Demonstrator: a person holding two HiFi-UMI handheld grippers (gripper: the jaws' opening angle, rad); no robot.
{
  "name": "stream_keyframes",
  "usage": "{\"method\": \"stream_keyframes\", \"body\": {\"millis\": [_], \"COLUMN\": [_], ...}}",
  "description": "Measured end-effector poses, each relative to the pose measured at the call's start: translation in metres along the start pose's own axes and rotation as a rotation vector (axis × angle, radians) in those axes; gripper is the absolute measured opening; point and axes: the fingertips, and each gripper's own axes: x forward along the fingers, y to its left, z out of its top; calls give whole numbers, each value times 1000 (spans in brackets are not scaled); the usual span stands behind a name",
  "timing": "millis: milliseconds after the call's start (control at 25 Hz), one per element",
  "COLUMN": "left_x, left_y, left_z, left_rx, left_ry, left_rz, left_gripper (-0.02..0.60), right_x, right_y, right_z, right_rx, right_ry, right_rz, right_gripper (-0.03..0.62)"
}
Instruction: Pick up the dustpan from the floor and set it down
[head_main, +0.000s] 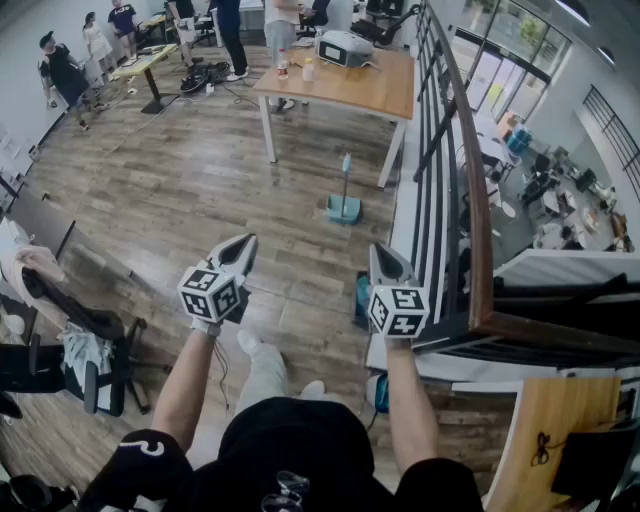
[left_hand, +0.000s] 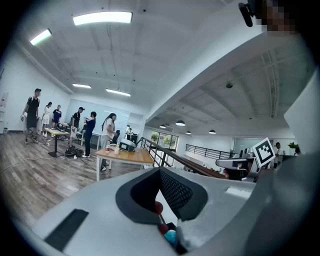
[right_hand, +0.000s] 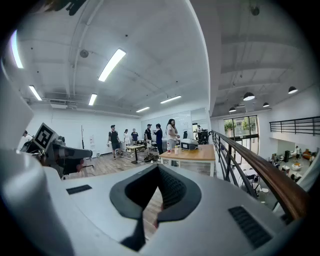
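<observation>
The teal dustpan with its upright handle stands on the wooden floor, just in front of the table's near legs. Both grippers hang in the air well short of it, side by side and pointing roughly level. My left gripper has its jaws together with nothing held. My right gripper is likewise shut and empty, close to the railing. In the left gripper view a small teal patch shows through the slit between the jaws; whether it is the dustpan is unclear. The right gripper view shows only floor through its slit.
A wooden table with a grey box on it stands behind the dustpan. A dark railing runs along the right, with a drop beyond. A blue-green object lies by the railing base. An office chair is at left; people stand at the back.
</observation>
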Motion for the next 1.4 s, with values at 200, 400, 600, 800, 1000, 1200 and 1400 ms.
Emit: {"method": "stream_keyframes", "body": {"millis": [200, 400, 600, 800, 1000, 1200, 1400], "left_x": [11, 23, 52, 91, 144, 189, 233], "left_y": [-3, 12, 29, 54, 88, 125, 168], "left_z": [-1, 3, 11, 21, 47, 64, 73], "left_rx": [-9, -7, -9, -7, -5, -4, -7], "left_ry": [0, 6, 15, 27, 30, 45, 58], "left_rz": [-17, -20, -35, -77, -125, -189, -236], "left_gripper": [-3, -3, -3, -3, -3, -3, -3], "right_x": [6, 27, 58, 102, 154, 206, 259], "right_y": [-2, 2, -7, -15, -24, -27, -33], "right_z": [0, 0, 4, 10, 23, 33, 34], "right_rx": [-8, -9, 2, 18, 22, 34, 41], "right_ry": [9, 24, 34, 38, 45, 47, 64], "right_rz": [6, 16, 15, -2, -31, -72, -122], "right_gripper": [-8, -8, -7, -8, -6, -6, -6]}}
